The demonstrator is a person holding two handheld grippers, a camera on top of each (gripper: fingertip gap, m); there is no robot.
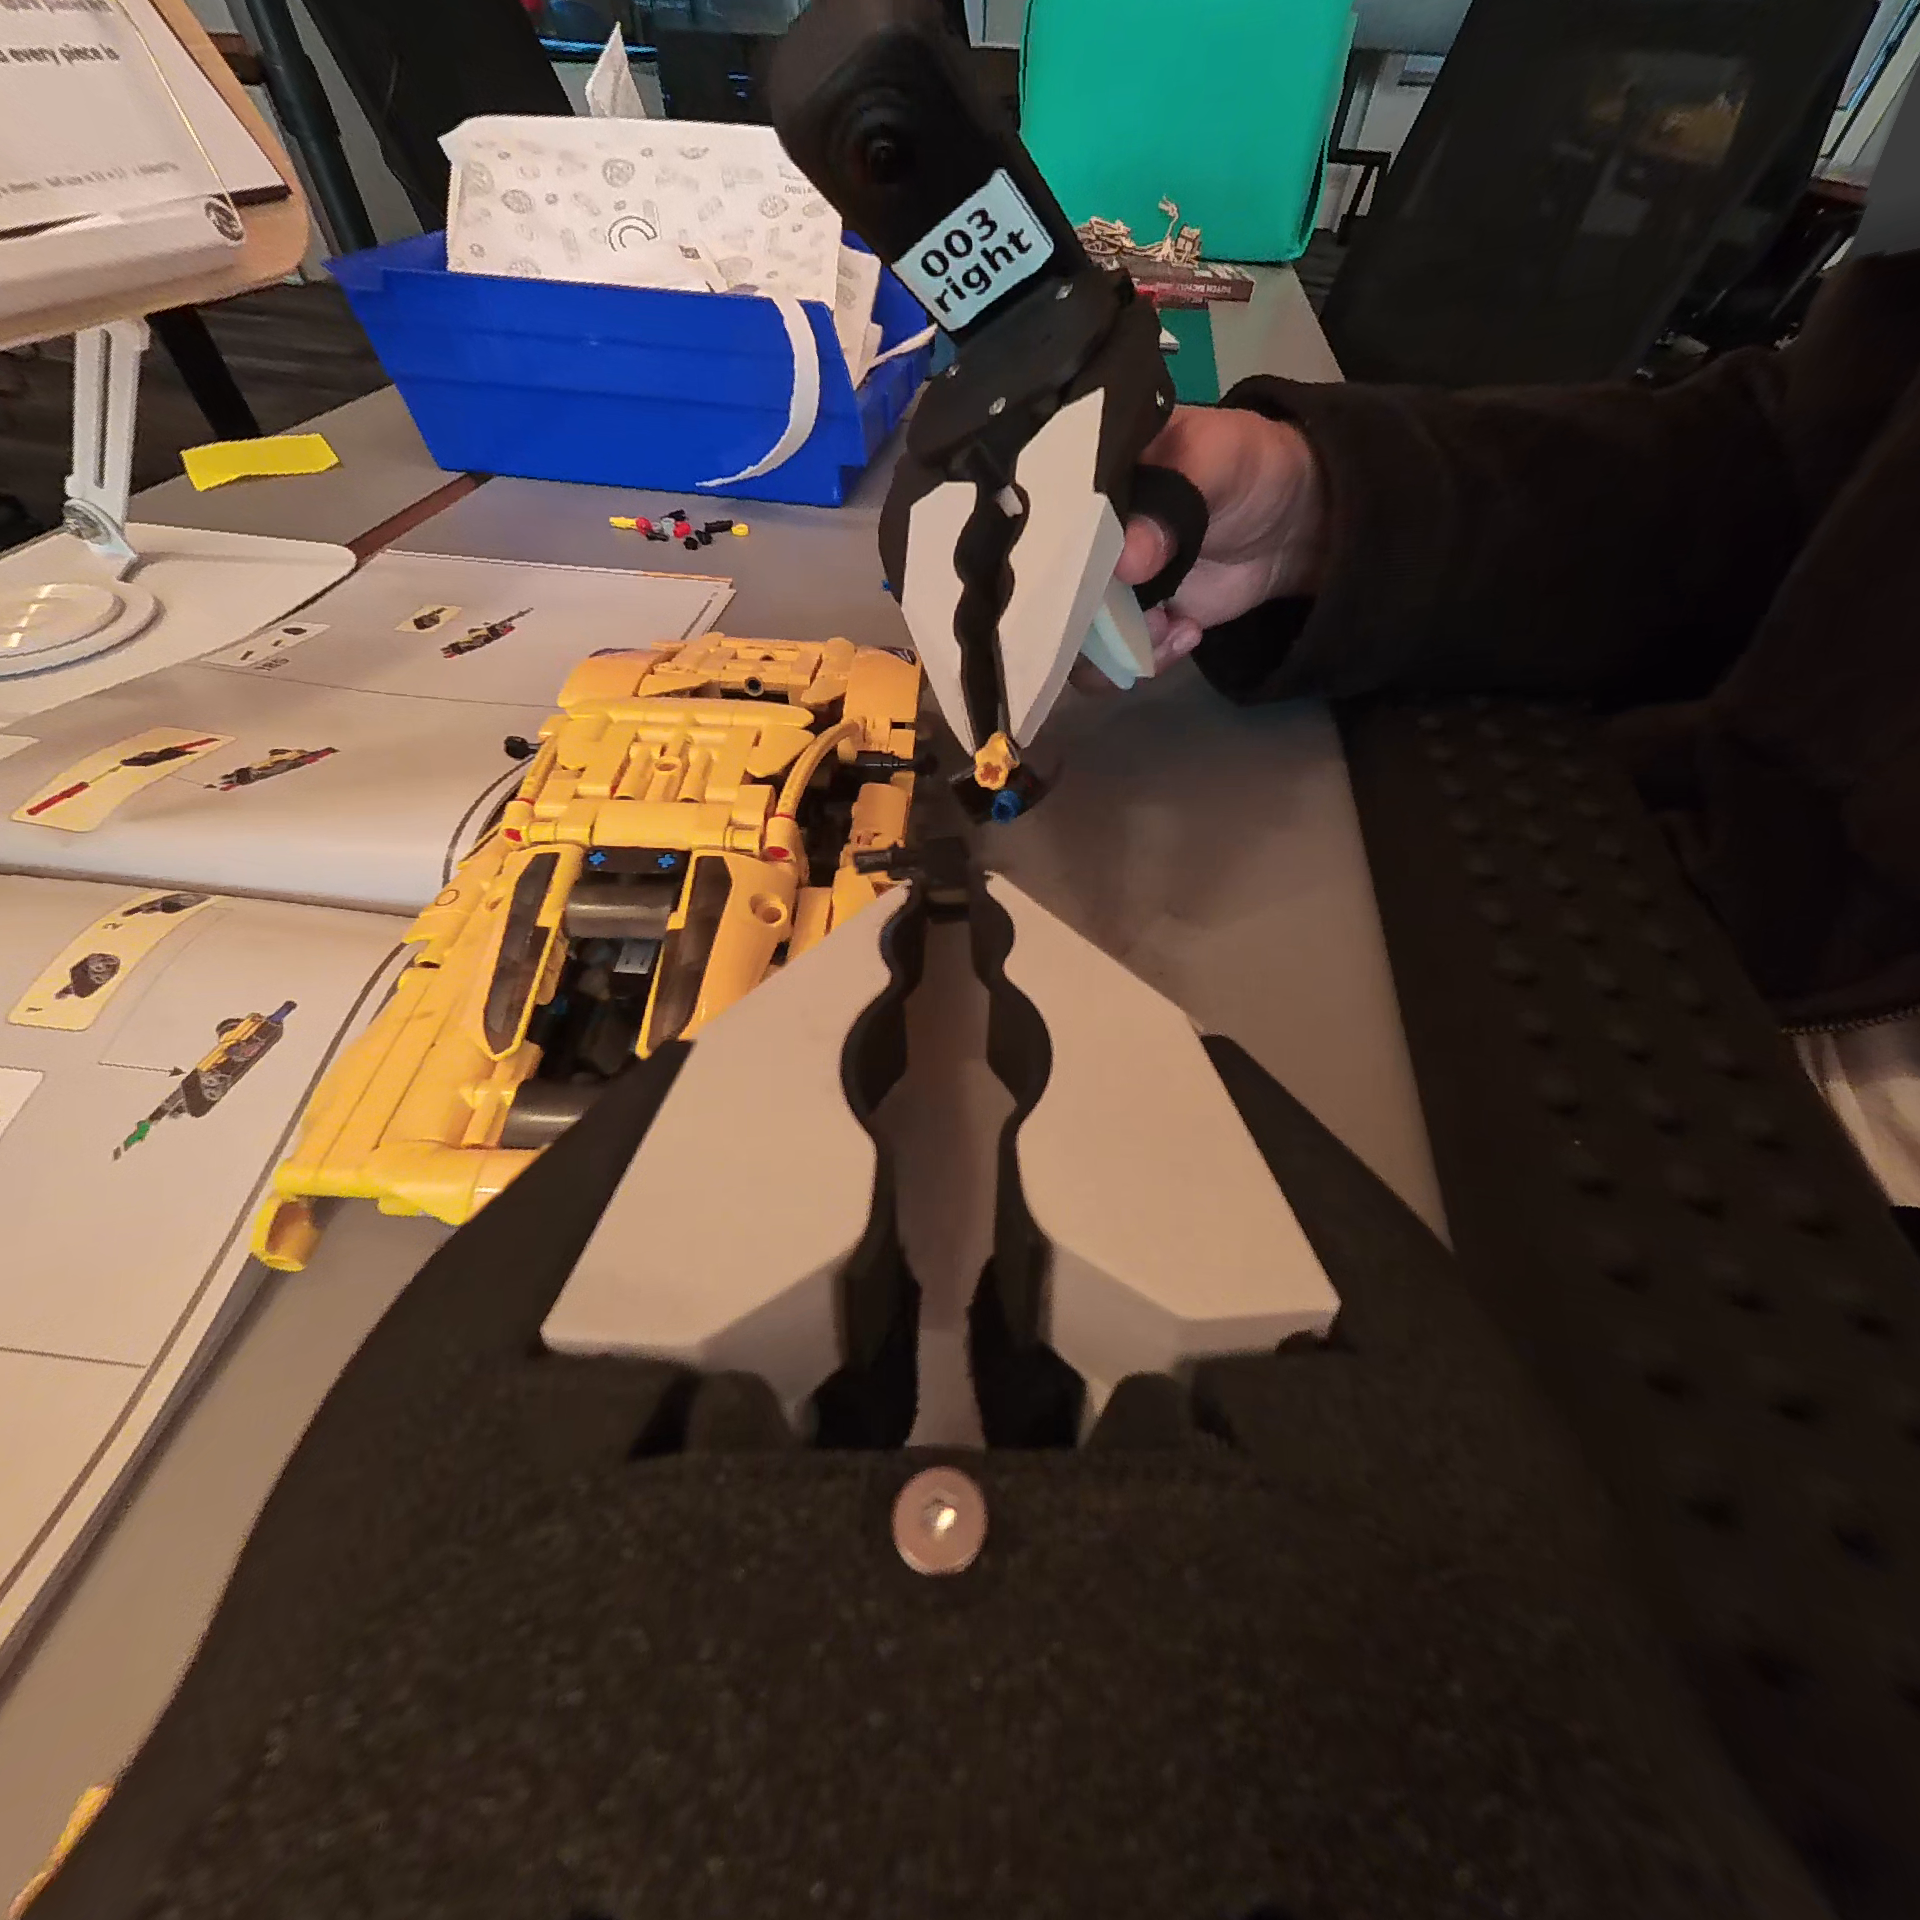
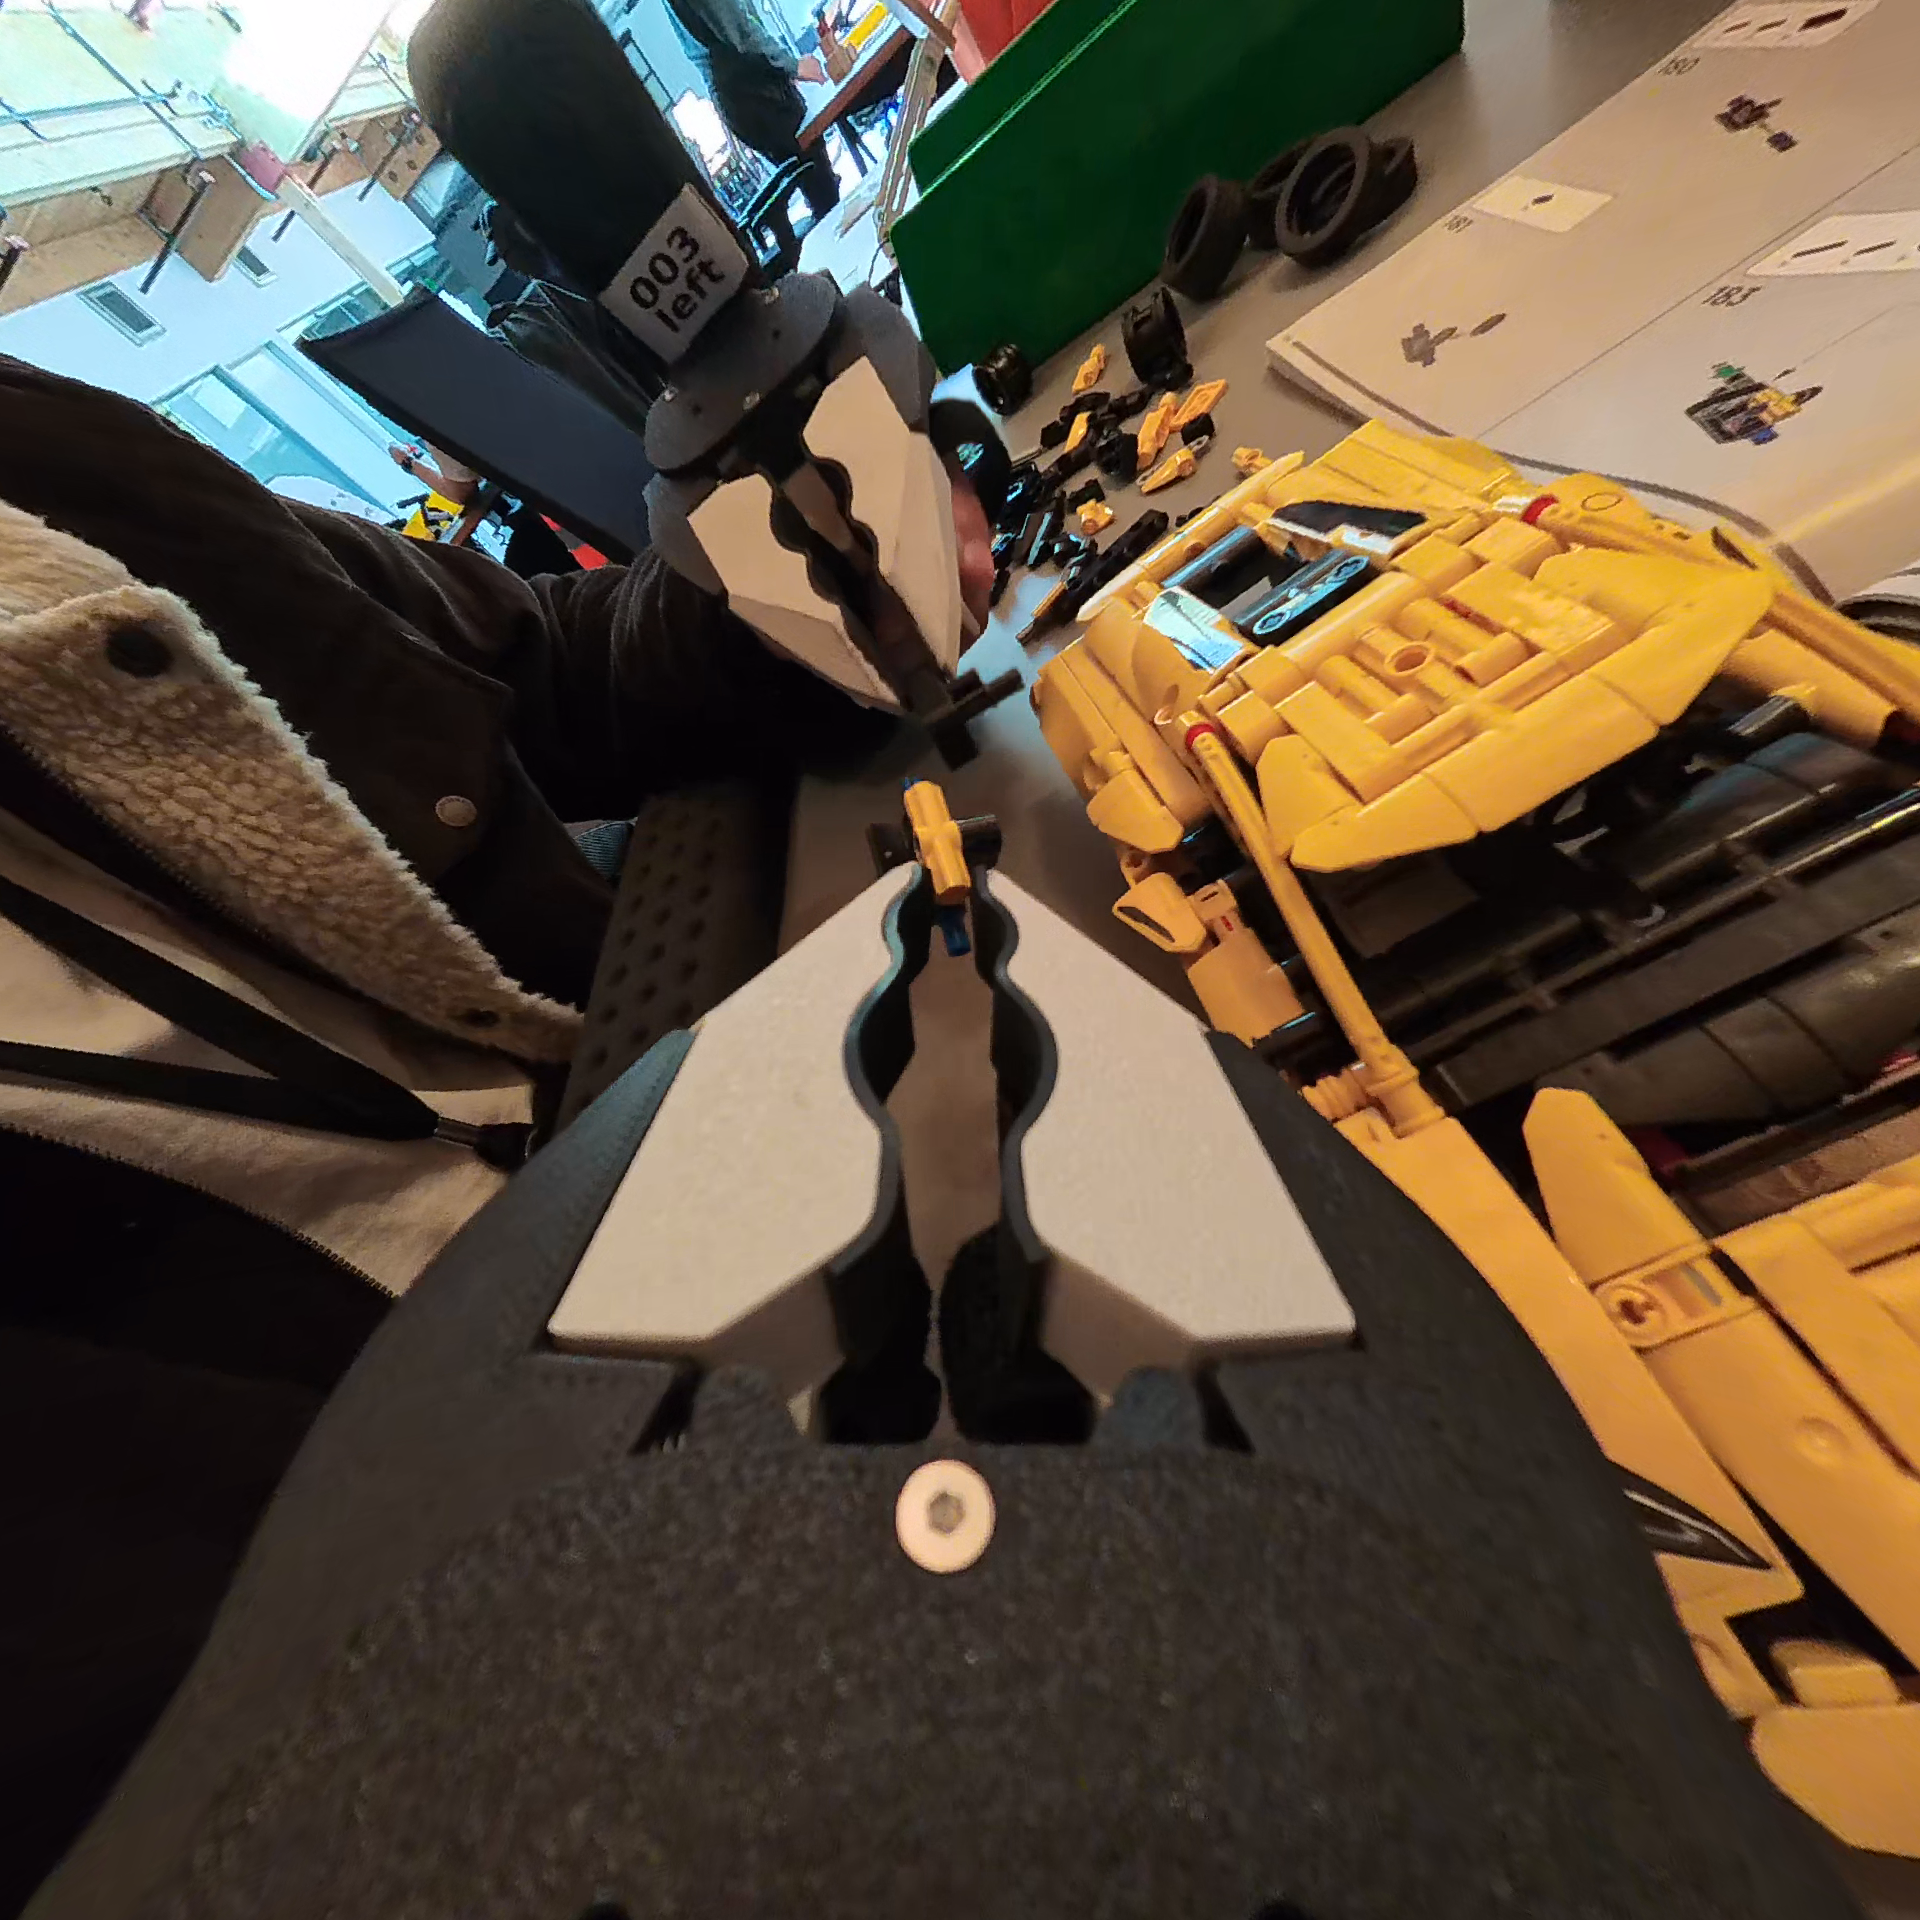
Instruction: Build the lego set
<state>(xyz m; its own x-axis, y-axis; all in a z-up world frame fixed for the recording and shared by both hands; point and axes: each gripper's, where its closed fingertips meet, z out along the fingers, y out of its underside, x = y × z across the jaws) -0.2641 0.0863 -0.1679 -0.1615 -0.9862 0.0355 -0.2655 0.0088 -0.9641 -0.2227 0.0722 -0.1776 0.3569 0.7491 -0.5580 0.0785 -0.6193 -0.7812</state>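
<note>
Nearest my lens, I'm pinching a small black connector piece (image 1: 928, 871) in the left gripper (image 1: 943, 883), jaws nearly closed. Opposite, I'm gripping a yellow-and-black sub-assembly with a blue pin (image 2: 940, 844) in the right gripper (image 2: 948, 883), likewise clamped tight. I'm judging the yellow car (image 1: 623, 894) mostly built (bodywork looks complete), lying just beside both tools. Tyres (image 2: 1320, 192) and loose pieces (image 2: 1122, 447) are waiting unfitted on the table (image 1: 1195, 894).

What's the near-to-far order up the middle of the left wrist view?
Left hand-held gripper shut on a black piece → small yellow-and-black assembly held in the right hand-held gripper → loose small pieces on the table → blue bin.
</note>
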